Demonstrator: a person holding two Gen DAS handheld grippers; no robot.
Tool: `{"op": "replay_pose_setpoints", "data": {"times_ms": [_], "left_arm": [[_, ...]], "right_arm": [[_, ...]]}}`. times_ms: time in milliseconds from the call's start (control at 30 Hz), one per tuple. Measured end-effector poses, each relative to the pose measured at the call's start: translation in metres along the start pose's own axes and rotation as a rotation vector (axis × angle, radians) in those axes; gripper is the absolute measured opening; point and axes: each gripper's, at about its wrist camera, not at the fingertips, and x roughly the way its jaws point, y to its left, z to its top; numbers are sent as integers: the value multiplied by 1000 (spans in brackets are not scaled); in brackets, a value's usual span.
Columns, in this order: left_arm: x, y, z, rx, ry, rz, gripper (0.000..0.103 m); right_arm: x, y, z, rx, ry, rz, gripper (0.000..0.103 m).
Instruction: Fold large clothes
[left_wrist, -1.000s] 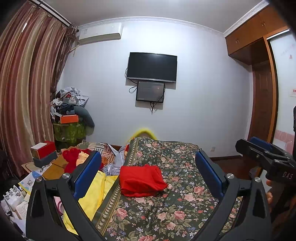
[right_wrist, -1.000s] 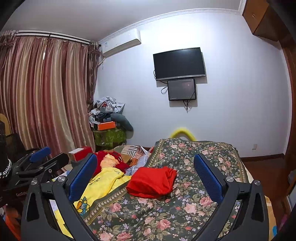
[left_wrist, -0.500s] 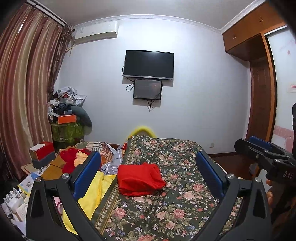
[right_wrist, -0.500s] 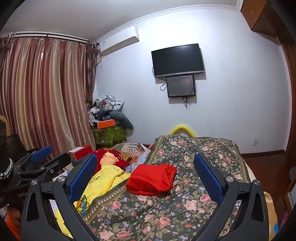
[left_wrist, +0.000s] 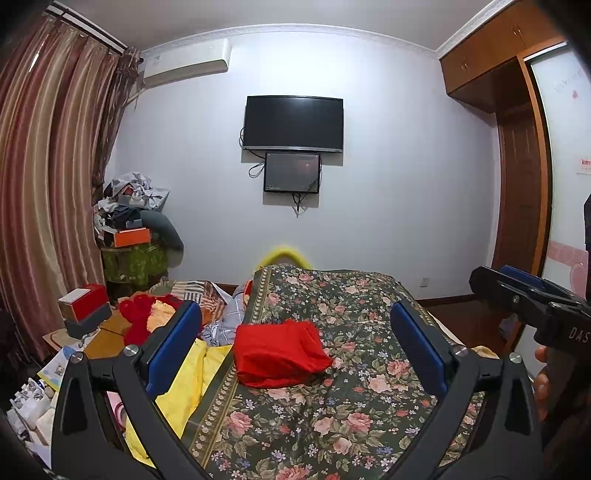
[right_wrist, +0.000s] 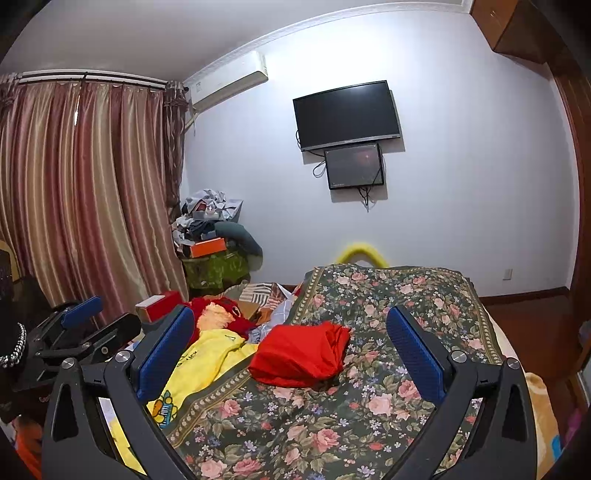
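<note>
Hanging above the near end of the bed (left_wrist: 369, 406), the left claw (left_wrist: 295, 347) has its blue pads spread wide with nothing between them; the right claw (right_wrist: 291, 350) is parted the same way and also empty. Between both pairs of pads, toward the bed's left edge, the red garment (left_wrist: 277, 350) lies folded in a loose bundle on the floral bedspread (right_wrist: 388, 295). Just past that left edge sit a yellow garment (right_wrist: 207, 354) and a red-and-orange plush toy (right_wrist: 218, 314). No container holds any clothing. Only the right wrist view shows the yellow garment's printed design; only the left wrist view shows the wardrobe (left_wrist: 491, 59) and a hand (left_wrist: 541, 384) gripping the right claw's handle. The corner pile (left_wrist: 136, 221) is too jumbled to sort out.
</note>
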Motion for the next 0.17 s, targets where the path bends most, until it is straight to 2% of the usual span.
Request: {"op": "replay_pose_setpoints", "data": {"times_ms": [167], "left_arm": [[1,2,-1,-9,1,-8,103]], "right_arm": [[1,1,1,-1,3,0,103]]}}
